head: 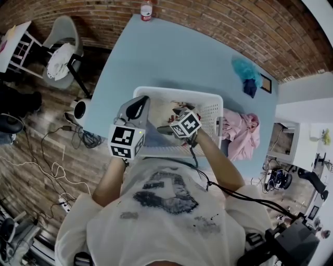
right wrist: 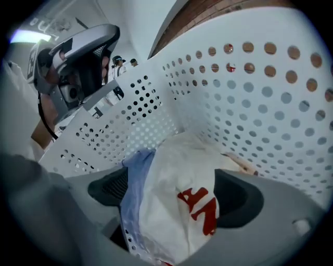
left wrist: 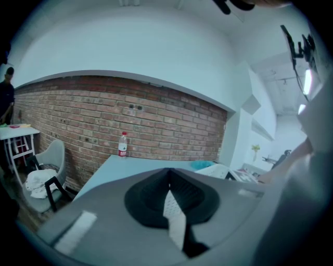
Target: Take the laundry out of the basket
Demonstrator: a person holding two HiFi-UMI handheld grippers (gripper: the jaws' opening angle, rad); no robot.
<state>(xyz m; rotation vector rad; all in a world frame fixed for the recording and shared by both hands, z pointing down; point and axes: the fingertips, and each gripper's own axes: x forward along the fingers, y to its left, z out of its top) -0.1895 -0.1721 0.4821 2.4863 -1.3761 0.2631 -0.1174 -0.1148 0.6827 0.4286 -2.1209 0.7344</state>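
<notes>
The white perforated laundry basket (head: 210, 106) stands on the light blue table (head: 171, 57) right in front of me. My right gripper (head: 174, 128) reaches down inside it. In the right gripper view the right gripper (right wrist: 171, 208) is shut on a white garment with red letters (right wrist: 182, 192), with a light blue cloth (right wrist: 132, 182) bunched beside it and the basket wall (right wrist: 239, 98) close behind. My left gripper (head: 139, 102) hovers at the basket's left rim. In the left gripper view the left gripper (left wrist: 169, 179) is shut and holds nothing.
A pink garment (head: 240, 132) lies on the table just right of the basket, and a teal and blue garment (head: 247, 72) farther back right. A water bottle (head: 146, 10) stands at the far edge by the brick wall. A chair with cloth (head: 61, 54) and floor cables sit left.
</notes>
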